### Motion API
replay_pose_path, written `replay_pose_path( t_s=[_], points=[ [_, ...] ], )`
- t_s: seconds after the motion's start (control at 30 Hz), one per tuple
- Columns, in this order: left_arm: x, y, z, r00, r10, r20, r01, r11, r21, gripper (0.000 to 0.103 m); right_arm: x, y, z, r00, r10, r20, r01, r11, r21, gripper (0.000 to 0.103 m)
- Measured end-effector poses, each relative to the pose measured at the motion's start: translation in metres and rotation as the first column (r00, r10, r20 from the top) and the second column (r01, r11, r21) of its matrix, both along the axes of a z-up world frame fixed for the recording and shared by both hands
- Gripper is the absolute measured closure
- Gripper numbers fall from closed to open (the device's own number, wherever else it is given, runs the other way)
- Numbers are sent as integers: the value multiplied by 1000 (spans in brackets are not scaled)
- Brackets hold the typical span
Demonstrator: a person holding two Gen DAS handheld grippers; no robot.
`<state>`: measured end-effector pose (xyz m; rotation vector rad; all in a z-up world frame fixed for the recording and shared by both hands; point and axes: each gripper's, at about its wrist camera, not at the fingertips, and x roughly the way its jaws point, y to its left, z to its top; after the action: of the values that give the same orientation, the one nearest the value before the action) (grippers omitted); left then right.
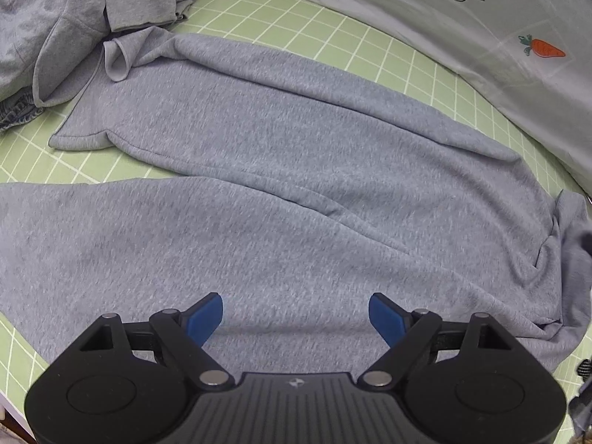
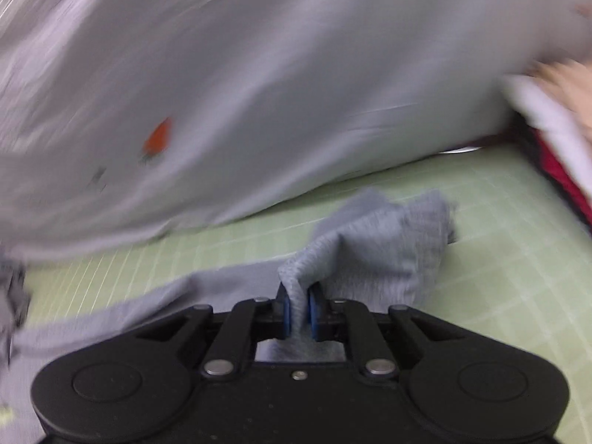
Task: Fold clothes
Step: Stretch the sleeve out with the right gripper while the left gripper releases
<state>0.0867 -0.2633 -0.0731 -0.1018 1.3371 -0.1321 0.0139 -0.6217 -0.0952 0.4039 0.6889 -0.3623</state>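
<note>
A grey sweatshirt garment (image 1: 281, 185) lies spread across the green grid mat (image 1: 333, 26), folded lengthwise with one layer over another. My left gripper (image 1: 296, 316) hovers open above its near part, blue pads (image 1: 205, 318) wide apart with nothing between them. In the right wrist view, which is blurred by motion, my right gripper (image 2: 298, 309) is shut on a bunched end of the same grey garment (image 2: 370, 244), lifted off the mat (image 2: 481, 259).
A pile of grey clothes (image 1: 74, 11) and a bit of denim (image 1: 16, 113) sit at the far left. A pale cloth with a carrot print (image 1: 544, 48) borders the mat's far side. A red and white item (image 2: 555, 155) and part of a hand (image 2: 566, 81) show at right.
</note>
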Motion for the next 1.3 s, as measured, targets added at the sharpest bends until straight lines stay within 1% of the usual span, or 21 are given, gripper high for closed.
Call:
replay_pose_path(
  t_s=[0.07, 0.17, 0.23, 0.3, 0.33, 0.4, 0.47, 0.57, 0.63, 0.73, 0.8, 0.83, 0.87, 0.9, 0.93, 0.97, 1.03, 1.13, 1.17, 1.23, 1.3],
  points=[
    [0, 2, 0, 1000, 4, -2, -4, 1000, -6, 17, 15, 18, -20, 998, 41, -53, -38, 998, 59, 88],
    [-1, 4, 1, 1000, 11, 5, -11, 1000, -1, 17, 1, 17, -12, 1000, 20, -12, -19, 998, 59, 75],
    [-2, 2, -1, 1000, 3, -5, -3, 1000, 2, 17, -10, 15, -4, 1000, 2, 21, -3, 998, 55, 56],
    [-2, -1, -5, 1000, -8, -18, 8, 1000, 3, 17, -21, 13, 4, 998, -16, 55, 13, 999, 51, 27],
    [-2, -2, -6, 1000, -13, -25, 13, 1000, 4, 17, -27, 12, 8, 997, -25, 72, 22, 999, 50, 21],
    [-3, -5, -10, 999, -24, -38, 24, 1000, 5, 17, -38, 10, 16, 993, -43, 106, 38, 998, 47, 0],
    [-3, -8, -13, 998, -35, -51, 35, 999, 6, 17, -46, -4, 17, 985, -113, 132, 107, 993, 55, 0],
    [-3, -10, -16, 997, -45, -62, 45, 999, 11, 16, -53, -31, 7, 970, -223, 101, 210, 970, 125, 0],
    [-3, -10, -16, 997, -48, -65, 49, 999, 15, 16, -55, -44, -4, 965, -254, 60, 237, 948, 211, 2],
    [-3, -10, -17, 996, -54, -70, 55, 998, 21, 16, -52, -52, -21, 966, -254, 42, 227, 919, 321, 24],
    [-3, -10, -17, 996, -54, -71, 56, 998, 25, 17, -45, -55, -32, 972, -233, 30, 207, 909, 361, 41],
    [-3, -10, -16, 996, -52, -69, 54, 998, 27, 16, -40, -54, -36, 976, -215, 26, 190, 908, 373, 45],
    [-2, -9, -15, 996, -50, -67, 52, 998, 29, 16, -36, -54, -40, 980, -199, 27, 173, 906, 387, 57],
    [-2, -8, -14, 997, -48, -63, 50, 998, 30, 16, -36, -55, -41, 980, -196, 29, 170, 906, 387, 78],
    [-2, -7, -12, 997, -47, -58, 49, 998, 32, 16, -36, -55, -40, 980, -198, 32, 171, 908, 383, 91],
    [-3, -6, -10, 998, -45, -52, 47, 998, 33, 16, -39, -55, -35, 977, -207, 45, 177, 916, 360, 96],
    [-5, -4, -6, 998, -40, -39, 41, 999, 32, 16, -59, -55, -12, 963, -247, 107, 208, 935, 286, 97],
    [-9, -1, 0, 999, -31, -26, 32, 999, 30, 16, -105, -56, 31, 931, -333, 151, 325, 943, 73, 97],
    [-11, -1, 2, 999, -31, -21, 31, 999, 26, 16, -123, -56, 43, 916, -373, 146, 379, 925, -18, 97],
    [-16, -2, 6, 999, -34, -10, 34, 999, 18, 16, -159, -57, 66, 880, -450, 150, 473, 858, -199, 97],
    [-24, -4, 10, 999, -42, 2, 42, 999, 11, 16, -190, -64, 66, 849, -523, 80, 516, 786, -340, 97]
  ],
)
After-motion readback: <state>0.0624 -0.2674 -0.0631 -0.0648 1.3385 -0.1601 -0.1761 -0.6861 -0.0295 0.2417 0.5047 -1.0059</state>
